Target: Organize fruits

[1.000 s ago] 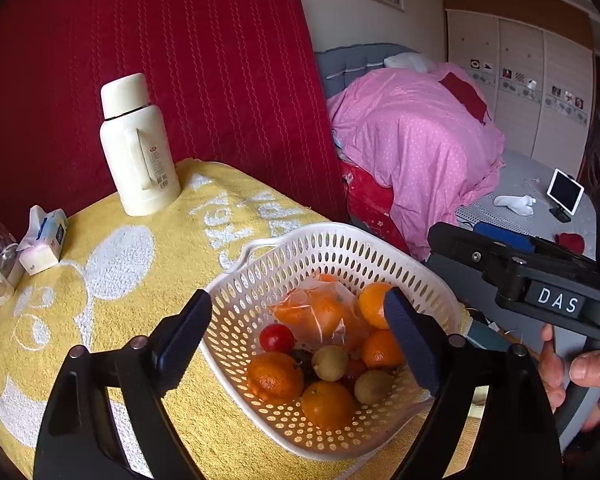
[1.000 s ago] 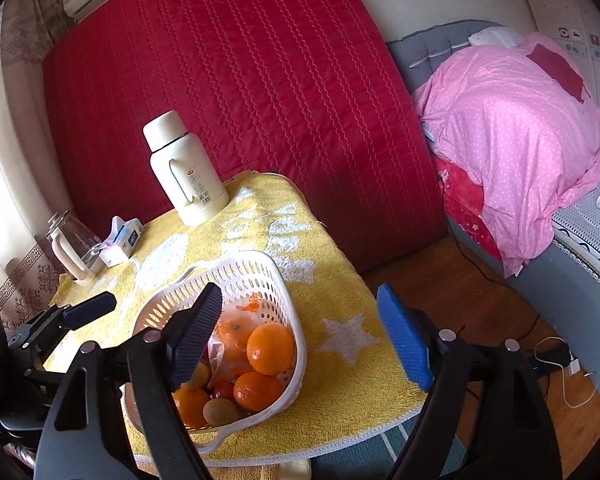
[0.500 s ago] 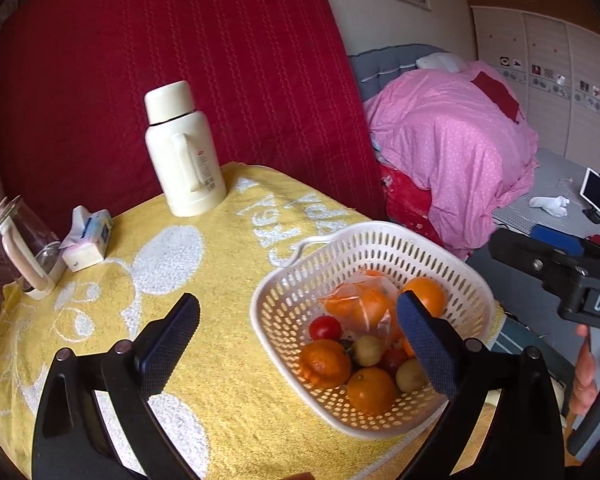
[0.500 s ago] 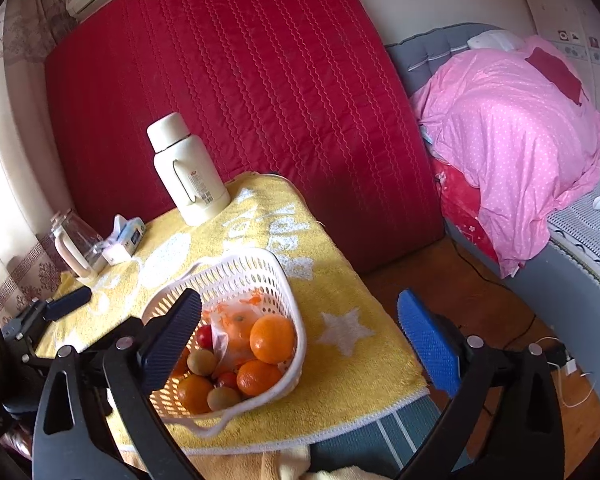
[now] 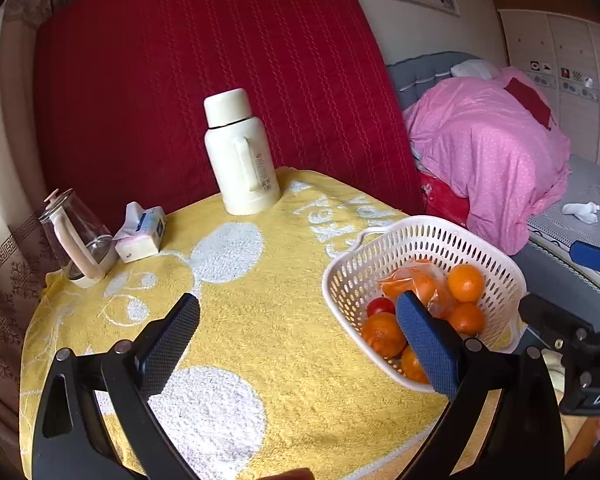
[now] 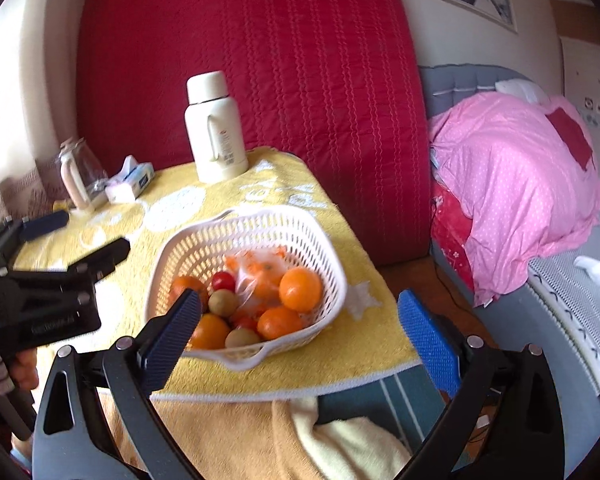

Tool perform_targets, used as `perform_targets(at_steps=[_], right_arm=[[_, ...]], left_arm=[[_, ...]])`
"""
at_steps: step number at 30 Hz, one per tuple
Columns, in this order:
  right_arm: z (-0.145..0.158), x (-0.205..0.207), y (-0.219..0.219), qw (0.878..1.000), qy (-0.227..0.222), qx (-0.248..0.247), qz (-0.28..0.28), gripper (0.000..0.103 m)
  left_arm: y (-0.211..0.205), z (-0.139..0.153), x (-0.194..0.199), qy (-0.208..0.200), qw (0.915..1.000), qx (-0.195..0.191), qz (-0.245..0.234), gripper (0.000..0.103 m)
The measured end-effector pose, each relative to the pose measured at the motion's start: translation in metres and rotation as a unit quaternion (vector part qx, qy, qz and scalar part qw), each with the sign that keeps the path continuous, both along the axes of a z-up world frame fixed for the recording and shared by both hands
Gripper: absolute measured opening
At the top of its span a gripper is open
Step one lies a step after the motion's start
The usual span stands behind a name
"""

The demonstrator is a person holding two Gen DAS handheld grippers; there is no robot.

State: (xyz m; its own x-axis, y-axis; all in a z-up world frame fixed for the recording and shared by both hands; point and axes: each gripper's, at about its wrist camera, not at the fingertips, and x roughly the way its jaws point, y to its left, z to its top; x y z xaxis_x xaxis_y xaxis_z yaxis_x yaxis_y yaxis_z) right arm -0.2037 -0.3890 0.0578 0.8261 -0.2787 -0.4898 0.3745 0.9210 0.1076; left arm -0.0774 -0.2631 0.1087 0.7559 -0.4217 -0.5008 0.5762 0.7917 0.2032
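A white perforated basket (image 5: 420, 240) stands on the desk, on a yellow towel (image 5: 260, 300) with white figures, at right of centre in the left wrist view and at centre in the right wrist view (image 6: 244, 232). It holds several oranges (image 6: 300, 289), two brown kiwis (image 6: 223, 301), a small red tomato (image 6: 223, 280) and a clear bag of orange fruit (image 6: 260, 270). The left gripper (image 5: 298, 340) hangs above the towel at the lower middle of its frame, fingers spread wide and holding nothing; its right finger overlaps the basket's near rim in the picture, contact not determinable. The right gripper (image 6: 300, 338) sits at the lower middle of its own frame, fingers likewise spread and empty, the basket's near edge between them in the picture. At the upper centre of both views a cream thermos flask (image 5: 240, 156) stands upright at the desk's far edge, before a red quilted panel (image 5: 200, 60). A tissue pack (image 5: 142, 232) and a glass kettle (image 5: 76, 236) stand at the left of the desk, just beside each other. A bed with a pink duvet (image 5: 492, 152) occupies the right.
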Motion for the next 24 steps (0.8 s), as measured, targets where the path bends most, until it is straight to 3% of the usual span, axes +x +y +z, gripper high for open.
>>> perform_targets(at_steps=[13,24], right_arm=[[0.001,0.01,0.048,0.998,0.011,-0.052,0.014,0.1],[0.004,0.018,0.062,0.997,0.017,-0.076,0.013,0.1]], left_arm=[[0.048,-0.001,-0.003,-0.011,0.9988,-0.007,0.047,0.098],[0.056,-0.006,0.0,-0.024,0.998,0.002,0.059,0.098]])
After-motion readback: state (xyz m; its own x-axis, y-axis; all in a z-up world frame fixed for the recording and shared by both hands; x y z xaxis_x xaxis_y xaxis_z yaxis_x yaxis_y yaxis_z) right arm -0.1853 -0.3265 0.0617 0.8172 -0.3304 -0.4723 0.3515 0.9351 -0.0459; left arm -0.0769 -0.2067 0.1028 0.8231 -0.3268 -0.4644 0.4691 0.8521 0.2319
